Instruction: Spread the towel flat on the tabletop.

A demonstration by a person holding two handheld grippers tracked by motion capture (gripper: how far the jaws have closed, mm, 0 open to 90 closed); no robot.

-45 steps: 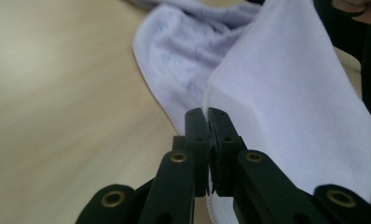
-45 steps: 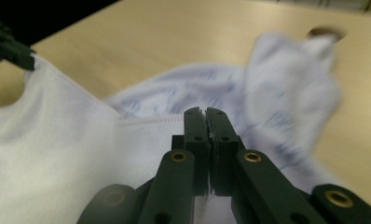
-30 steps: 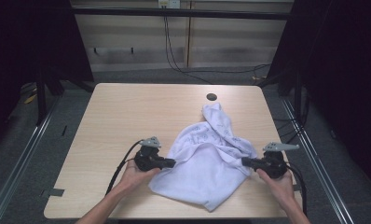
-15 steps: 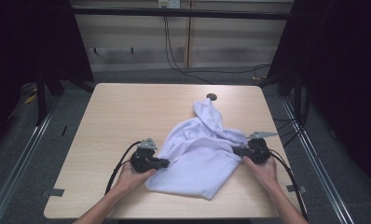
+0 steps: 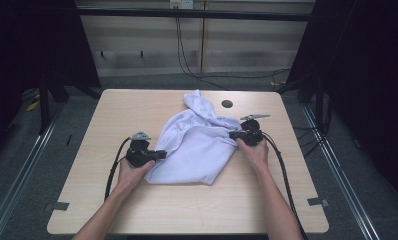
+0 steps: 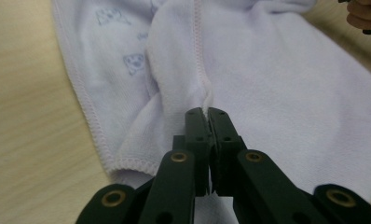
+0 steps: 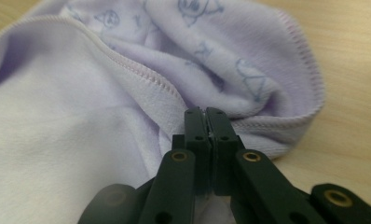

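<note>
Though too faint to read, bluish prints point(image 7: 249, 79) on the lilac cloth point(image 5: 197, 147).

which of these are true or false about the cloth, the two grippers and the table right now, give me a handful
1. The left gripper is shut on the pale lilac cloth. True.
2. The right gripper hangs open above the cloth. False: its jaws are shut on the cloth's stitched edge, as the right gripper view shows.
3. The cloth lies flat and fully spread out. False: it is bunched and folded, with a crumpled part reaching toward the table's far edge.
4. A small dark round spot shows on the table beyond the right gripper. True.
5. The cloth is plain on every face. False: faint printed figures show on one face.
</note>
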